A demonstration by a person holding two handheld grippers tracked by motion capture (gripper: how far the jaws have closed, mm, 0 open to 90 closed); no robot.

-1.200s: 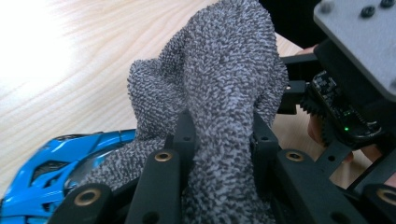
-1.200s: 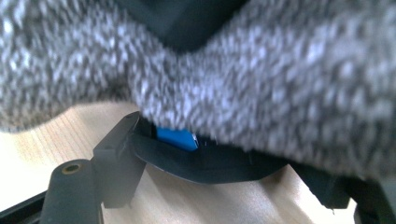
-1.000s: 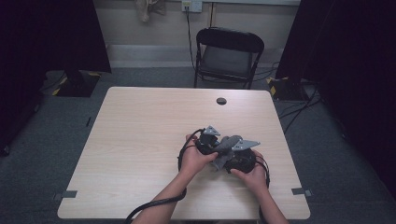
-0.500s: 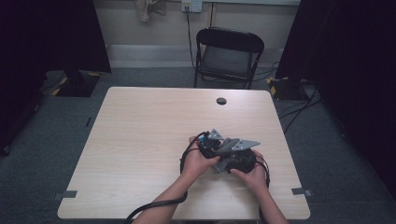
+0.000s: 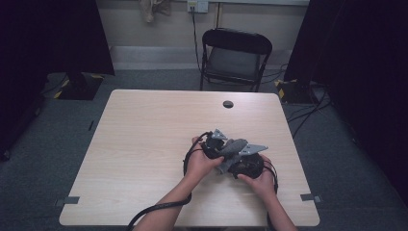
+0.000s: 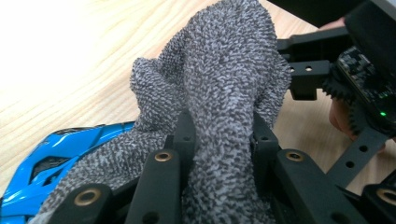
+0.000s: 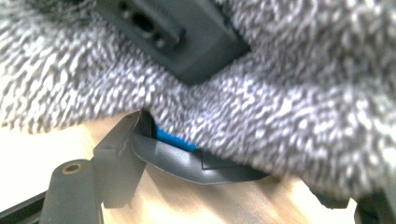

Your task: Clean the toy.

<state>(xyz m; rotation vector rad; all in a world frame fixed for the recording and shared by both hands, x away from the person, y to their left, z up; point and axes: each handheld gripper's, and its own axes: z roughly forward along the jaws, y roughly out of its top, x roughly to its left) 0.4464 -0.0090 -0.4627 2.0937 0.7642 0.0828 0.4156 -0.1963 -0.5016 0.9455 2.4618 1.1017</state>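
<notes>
We find the left gripper (image 6: 219, 135) clamped on a grey terry cloth (image 6: 224, 79) draped over a blue toy car (image 6: 56, 154). The right gripper (image 5: 248, 163), just beside that car, holds its jaws wide; whether they grip it we cannot tell.

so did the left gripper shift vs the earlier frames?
No. In the high view the left gripper sits the same way below the black table grommet, shut on the grey cloth.

Black grippers (image 5: 226, 154), grey plates, brass-looking screws, black cables, seemingly bare forearms.
</notes>
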